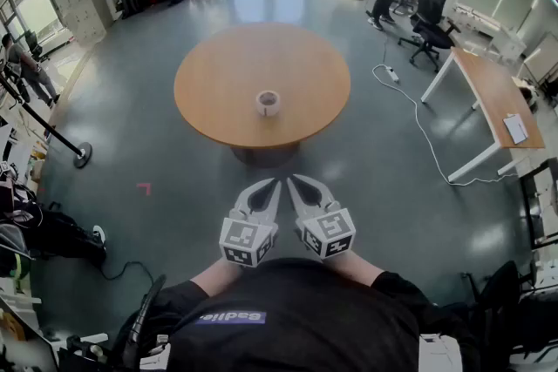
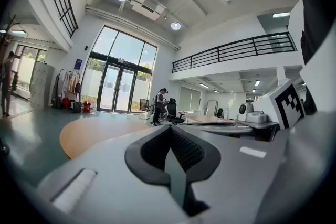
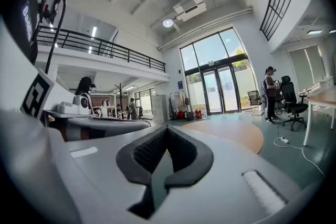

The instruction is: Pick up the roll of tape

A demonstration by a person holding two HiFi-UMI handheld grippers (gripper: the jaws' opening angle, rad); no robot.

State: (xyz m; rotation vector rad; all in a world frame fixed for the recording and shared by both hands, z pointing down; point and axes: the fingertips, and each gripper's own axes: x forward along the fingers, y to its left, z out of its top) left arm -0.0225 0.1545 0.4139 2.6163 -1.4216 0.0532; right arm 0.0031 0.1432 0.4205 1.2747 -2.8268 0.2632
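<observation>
The round, smooth wooden table (image 1: 222, 74) fills the upper middle of the head view. Its dark base (image 1: 266, 154) is mostly hidden under the top, and in both gripper views the grey gripper bodies cut off its near edge. At lower centre sit the left gripper (image 1: 275, 183) and right gripper (image 1: 293, 180), grey plastic with ribbed black pads, each with its jaws pressed together on nothing. The small white ring-shaped roll of tape (image 1: 268, 103) lies flat near the table's front edge, well apart from both.
</observation>
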